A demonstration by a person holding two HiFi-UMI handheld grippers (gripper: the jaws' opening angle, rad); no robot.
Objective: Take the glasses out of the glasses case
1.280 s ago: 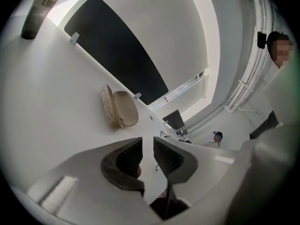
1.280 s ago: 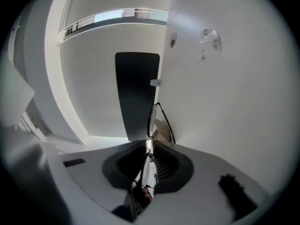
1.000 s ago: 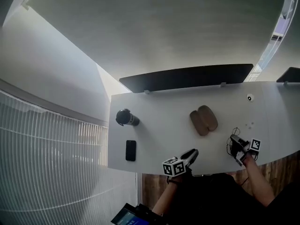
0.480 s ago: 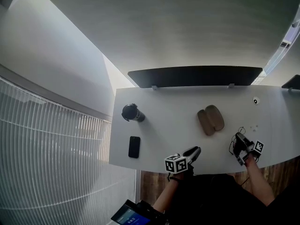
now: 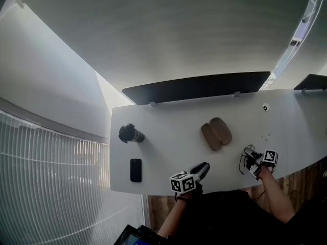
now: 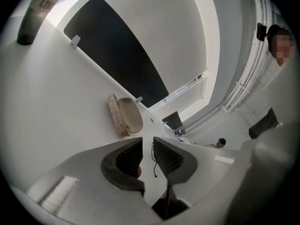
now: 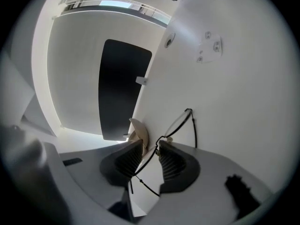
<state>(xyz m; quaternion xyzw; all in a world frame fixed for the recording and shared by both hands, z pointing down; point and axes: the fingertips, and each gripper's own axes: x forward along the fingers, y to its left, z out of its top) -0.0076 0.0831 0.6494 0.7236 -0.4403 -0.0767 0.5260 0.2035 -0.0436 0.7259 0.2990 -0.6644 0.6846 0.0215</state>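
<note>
Glasses (image 7: pixel 180 123), out of the glasses case (image 5: pixel 216 133) near the worktop's (image 7: pixel 234 88) front edge, lay between the right gripper's (image 7: pixel 150 161) jaws, which had just been opening, so a pad could snag the frame and drag them off; the left gripper (image 6: pixel 147 156) stood parted, empty.

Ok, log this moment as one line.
right claw: just opening, glasses between | left claw: open, empty | case: open on table
</note>
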